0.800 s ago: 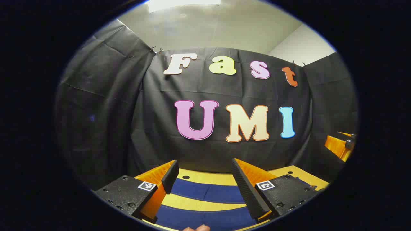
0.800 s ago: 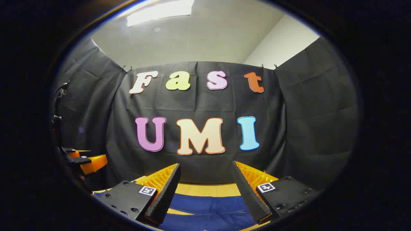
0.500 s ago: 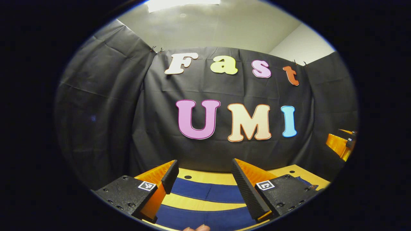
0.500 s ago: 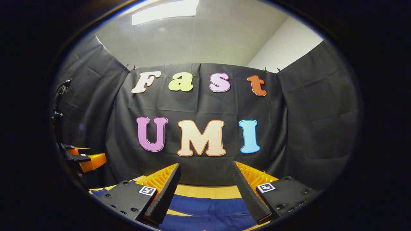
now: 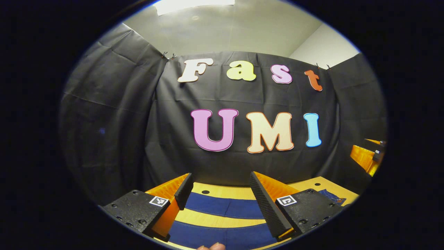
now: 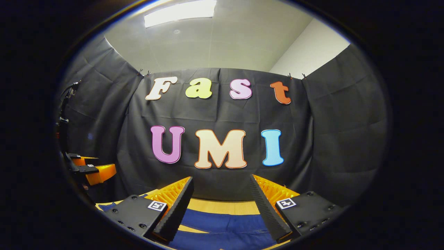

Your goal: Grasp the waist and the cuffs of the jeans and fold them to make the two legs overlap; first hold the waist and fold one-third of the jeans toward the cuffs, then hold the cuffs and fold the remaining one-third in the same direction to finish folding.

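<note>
Down on the wooden table (image 5: 222, 191), the jeans (image 5: 225, 208) lie flat, two dark blue legs (image 5: 222, 236) side by side with a strip of bare wood between them. Left gripper (image 5: 222, 182) hovers above the legs, jaws apart, nothing between them. Right gripper (image 6: 222, 184) hangs over the wider blue part (image 6: 225, 222) in the right gripper view, jaws likewise apart and empty.

Change over the last second: slight. Right gripper view has tilted a touch upward and sideways, so less denim shows at its lower edge; left gripper view has barely shifted. Jeans lie as they did. Judgement: both hands are lining up, first fold not yet begun.

Edges: far table edge sits close behind the legs, booth wall (image 5: 114, 114) right past it. A small dark hole (image 5: 205, 191) marks the wood beyond the far leg. A fingertip (image 5: 211, 247) shows at the bottom of the left gripper view. Room above the cloth looks open; the grippers stand well apart.
</note>
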Tool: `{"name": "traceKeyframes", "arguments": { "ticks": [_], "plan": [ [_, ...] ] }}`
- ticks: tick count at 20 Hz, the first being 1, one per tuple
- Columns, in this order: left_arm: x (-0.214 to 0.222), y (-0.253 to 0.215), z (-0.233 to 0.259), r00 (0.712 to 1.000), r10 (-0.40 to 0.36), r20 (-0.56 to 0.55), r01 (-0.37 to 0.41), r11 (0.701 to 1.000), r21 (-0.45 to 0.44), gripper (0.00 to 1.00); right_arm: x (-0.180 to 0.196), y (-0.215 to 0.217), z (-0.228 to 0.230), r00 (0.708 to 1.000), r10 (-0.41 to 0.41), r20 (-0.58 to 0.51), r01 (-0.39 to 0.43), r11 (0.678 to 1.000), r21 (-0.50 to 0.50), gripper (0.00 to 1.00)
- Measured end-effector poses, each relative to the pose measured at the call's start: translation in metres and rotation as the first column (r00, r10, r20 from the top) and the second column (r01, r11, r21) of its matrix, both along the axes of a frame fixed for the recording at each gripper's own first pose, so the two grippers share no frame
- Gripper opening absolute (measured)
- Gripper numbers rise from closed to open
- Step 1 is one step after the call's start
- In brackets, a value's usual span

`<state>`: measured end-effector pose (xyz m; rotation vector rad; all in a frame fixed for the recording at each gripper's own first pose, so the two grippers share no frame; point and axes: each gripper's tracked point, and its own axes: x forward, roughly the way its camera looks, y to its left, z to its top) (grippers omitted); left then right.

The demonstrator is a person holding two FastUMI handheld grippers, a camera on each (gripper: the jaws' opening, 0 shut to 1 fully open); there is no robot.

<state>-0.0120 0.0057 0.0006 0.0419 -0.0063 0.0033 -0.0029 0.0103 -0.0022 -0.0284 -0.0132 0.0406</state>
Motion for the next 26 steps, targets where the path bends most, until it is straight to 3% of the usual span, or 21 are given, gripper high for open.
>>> {"name": "traceKeyframes", "arguments": {
  "ticks": [6,7,8,10,13,19,23,26],
  "plan": [
    [-0.014,0.011,-0.048,0.993,-0.059,-0.101,0.074,0.986,0.150,0.98,-0.003,-0.001,-0.015,1.000,0.006,-0.023,-0.007,1.000,-0.018,0.99],
    [-0.016,0.013,-0.062,0.988,-0.077,-0.137,0.102,0.978,0.181,0.99,-0.002,-0.002,-0.019,1.000,0.005,-0.031,-0.006,1.000,-0.019,0.99],
    [-0.022,0.015,-0.078,0.978,-0.098,-0.186,0.137,0.968,0.211,0.90,-0.002,-0.002,-0.021,0.999,0.005,-0.039,-0.006,1.000,-0.017,0.97],
    [-0.030,0.021,-0.111,0.953,-0.118,-0.281,0.196,0.943,0.270,0.94,-0.003,-0.006,-0.027,0.999,-0.001,-0.051,0.000,1.000,-0.016,1.00],
    [-0.040,0.029,-0.154,0.911,-0.129,-0.392,0.284,0.885,0.368,0.95,-0.004,-0.012,-0.036,0.998,-0.012,-0.069,0.010,1.000,-0.024,0.99],
    [-0.066,0.055,-0.232,0.803,-0.115,-0.585,0.437,0.781,0.446,0.96,-0.010,-0.023,-0.058,0.992,-0.043,-0.122,0.037,0.998,-0.048,0.99],
    [-0.087,0.066,-0.276,0.716,-0.101,-0.691,0.569,0.659,0.493,0.96,-0.015,-0.026,-0.072,0.985,-0.061,-0.162,0.053,0.997,-0.054,0.99],
    [-0.104,0.069,-0.304,0.652,-0.096,-0.752,0.645,0.593,0.483,0.96,-0.019,-0.029,-0.080,0.979,-0.084,-0.184,0.074,0.995,-0.060,0.99]
  ]
}}
